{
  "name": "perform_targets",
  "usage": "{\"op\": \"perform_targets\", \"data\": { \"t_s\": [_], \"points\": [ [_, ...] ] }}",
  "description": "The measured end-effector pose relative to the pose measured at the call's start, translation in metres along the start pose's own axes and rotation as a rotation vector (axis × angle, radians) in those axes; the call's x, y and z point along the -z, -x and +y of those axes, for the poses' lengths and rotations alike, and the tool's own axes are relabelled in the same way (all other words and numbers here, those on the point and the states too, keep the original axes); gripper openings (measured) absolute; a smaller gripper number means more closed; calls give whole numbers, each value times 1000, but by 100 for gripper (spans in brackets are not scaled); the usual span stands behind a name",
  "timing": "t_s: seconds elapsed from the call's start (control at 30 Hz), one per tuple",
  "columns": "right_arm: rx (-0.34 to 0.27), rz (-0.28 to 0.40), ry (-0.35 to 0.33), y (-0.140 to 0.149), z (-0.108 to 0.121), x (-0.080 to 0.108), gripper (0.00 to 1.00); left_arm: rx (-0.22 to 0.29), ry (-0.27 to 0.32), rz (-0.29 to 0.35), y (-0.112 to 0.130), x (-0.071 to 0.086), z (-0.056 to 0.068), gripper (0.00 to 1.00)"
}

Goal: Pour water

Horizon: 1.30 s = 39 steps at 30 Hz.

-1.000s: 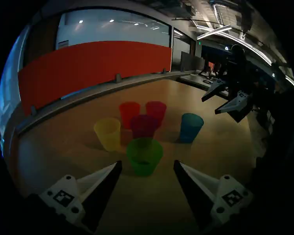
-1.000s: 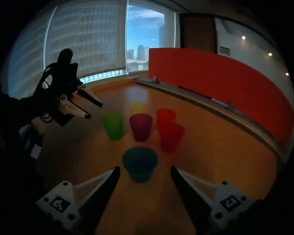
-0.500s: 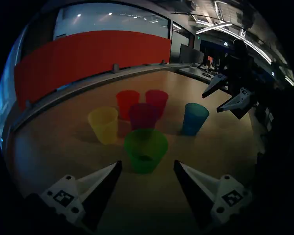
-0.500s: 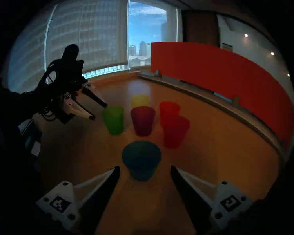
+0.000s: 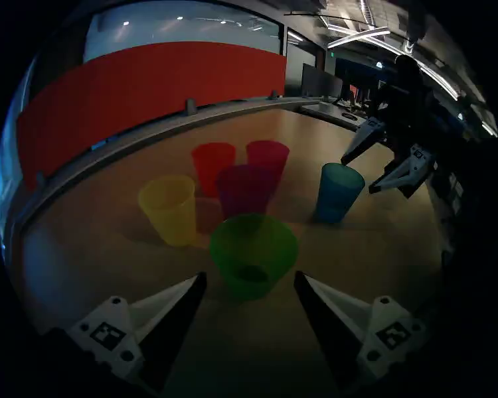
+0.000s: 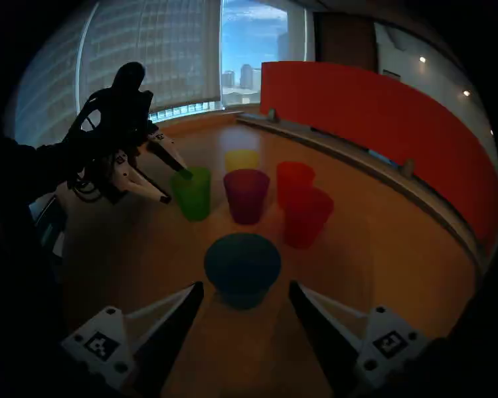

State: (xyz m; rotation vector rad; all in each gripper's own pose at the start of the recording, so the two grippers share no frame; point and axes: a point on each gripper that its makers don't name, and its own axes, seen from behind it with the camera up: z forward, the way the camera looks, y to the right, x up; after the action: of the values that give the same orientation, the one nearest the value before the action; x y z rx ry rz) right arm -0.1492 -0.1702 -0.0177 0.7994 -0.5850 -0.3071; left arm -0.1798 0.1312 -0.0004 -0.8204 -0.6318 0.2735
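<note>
The left gripper (image 5: 249, 276) is wide open. The green cup (image 5: 253, 252) sits low in the middle, just past its tips. The right gripper (image 6: 245, 286) is wide open too, facing the blue cup (image 6: 242, 265) at bottom middle. I think each cup should go evenly between the fingers, then get a soft squeeze so it won't tip or squash.

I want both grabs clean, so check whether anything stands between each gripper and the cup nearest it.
Nothing visible does. The green cup stands straight ahead of the open left gripper, and the blue cup straight ahead of the open right gripper, with no other thing between. The purple cup stands beyond both.
</note>
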Motion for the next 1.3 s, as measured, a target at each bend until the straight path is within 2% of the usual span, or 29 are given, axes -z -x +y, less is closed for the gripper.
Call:
{"op": "perform_targets", "data": {
  "t_s": [0.5,1.17,1.3],
  "points": [
    [18,-33,-5,13,3,-23,100,-6,22,-8,-2,-17,-1,98],
    [25,-12,-33,-1,-5,-48,100,-14,30,-13,-8,-25,0,98],
    [11,-8,-32,-1,-4,-49,95,-22,30,-20,-5,-27,0,98]
  ]
}}
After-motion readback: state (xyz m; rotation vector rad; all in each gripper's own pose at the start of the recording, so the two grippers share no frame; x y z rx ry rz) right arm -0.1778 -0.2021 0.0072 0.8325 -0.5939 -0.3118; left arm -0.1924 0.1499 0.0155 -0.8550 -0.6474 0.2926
